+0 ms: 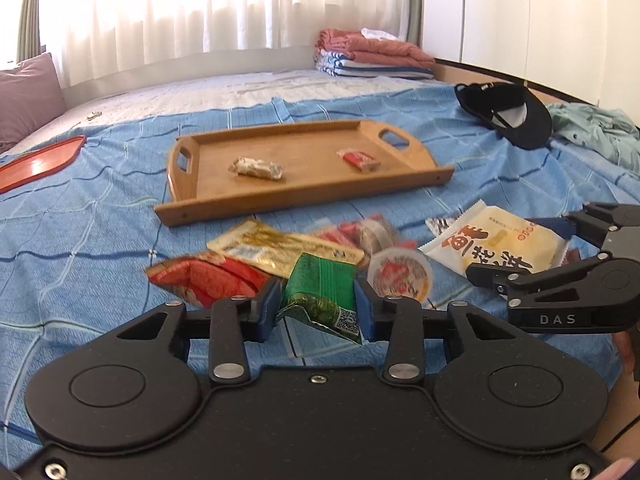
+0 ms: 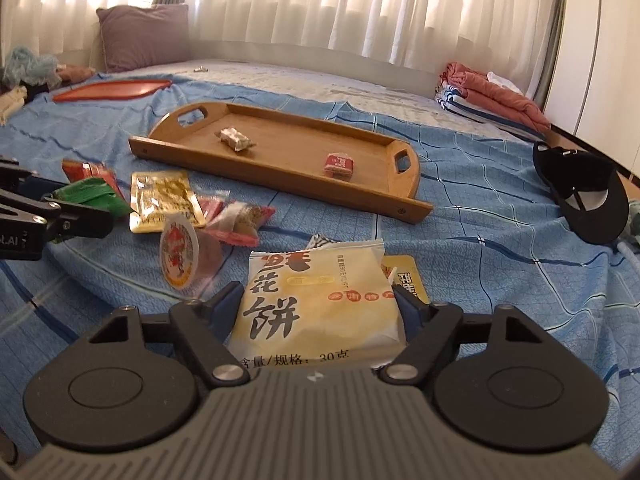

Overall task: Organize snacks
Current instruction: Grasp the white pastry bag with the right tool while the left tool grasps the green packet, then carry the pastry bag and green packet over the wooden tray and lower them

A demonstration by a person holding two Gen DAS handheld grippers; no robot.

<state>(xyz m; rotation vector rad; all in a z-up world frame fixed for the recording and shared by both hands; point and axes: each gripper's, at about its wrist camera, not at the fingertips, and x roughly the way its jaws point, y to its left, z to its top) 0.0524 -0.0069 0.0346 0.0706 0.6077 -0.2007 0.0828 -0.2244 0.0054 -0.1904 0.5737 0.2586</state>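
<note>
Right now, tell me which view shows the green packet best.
The left wrist view: the green packet sits close up and centred, pinched between the left gripper jaws. The right wrist view shows only a small piece of it at the left edge, partly behind that gripper.

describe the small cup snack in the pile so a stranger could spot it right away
On the blue checked bedsheet, look at the snack pile in front of the wooden tray. The jelly cup lies tipped on its side between the gold packet and the big white pastry pack. It alone is round, with a red-printed foil lid.
</note>
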